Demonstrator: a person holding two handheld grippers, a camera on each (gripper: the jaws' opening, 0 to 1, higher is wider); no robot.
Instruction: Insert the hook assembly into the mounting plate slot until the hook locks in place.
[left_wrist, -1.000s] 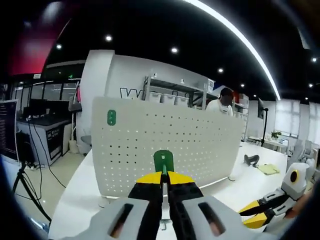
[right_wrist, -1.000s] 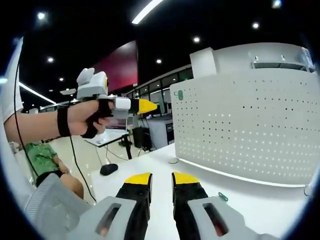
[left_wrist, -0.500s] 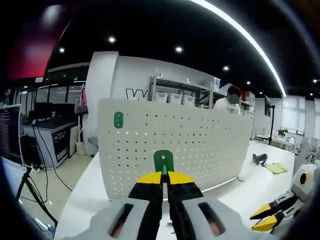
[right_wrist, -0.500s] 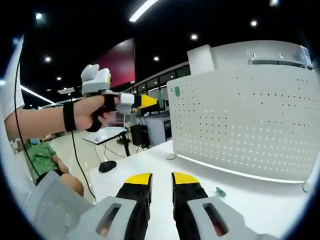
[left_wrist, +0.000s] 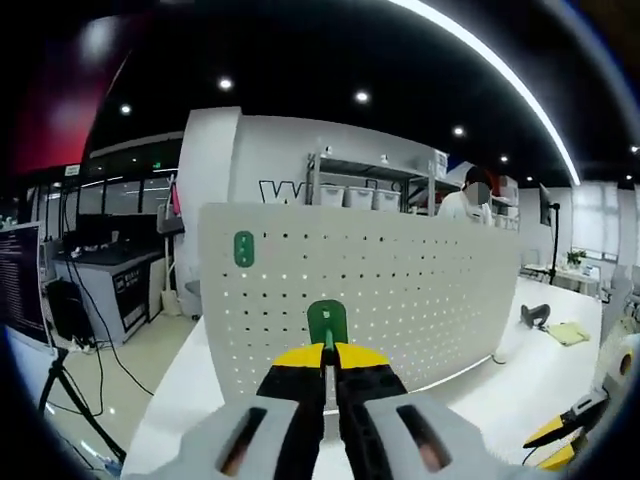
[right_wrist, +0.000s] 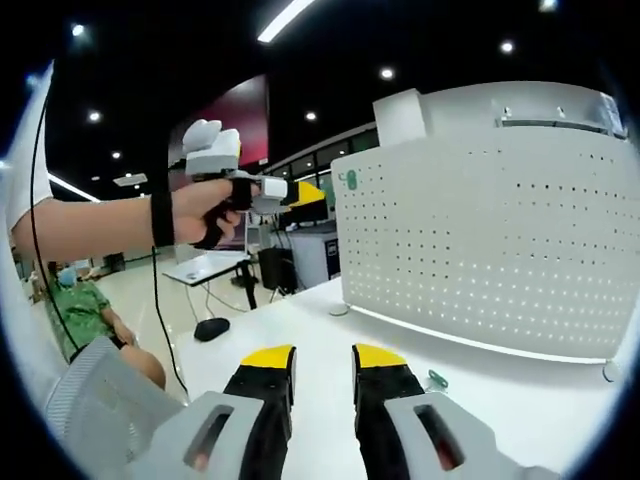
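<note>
- Left tongs (left_wrist: 328, 352) clenched on green hook (left_wrist: 327, 324), short of pegboard (left_wrist: 400, 290).
- Right tongs (right_wrist: 324, 362) released, idle over table (right_wrist: 500, 390).
- Risk: tilted approach misses slot, hook won't lock.

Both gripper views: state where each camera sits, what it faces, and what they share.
Left gripper view: rides the left gripper, shut on a green hook, facing the white pegboard.
Right gripper view: rides the open right gripper, low over the table; the person's hand shows.
Shared: pegboard, mounted green hook.
</note>
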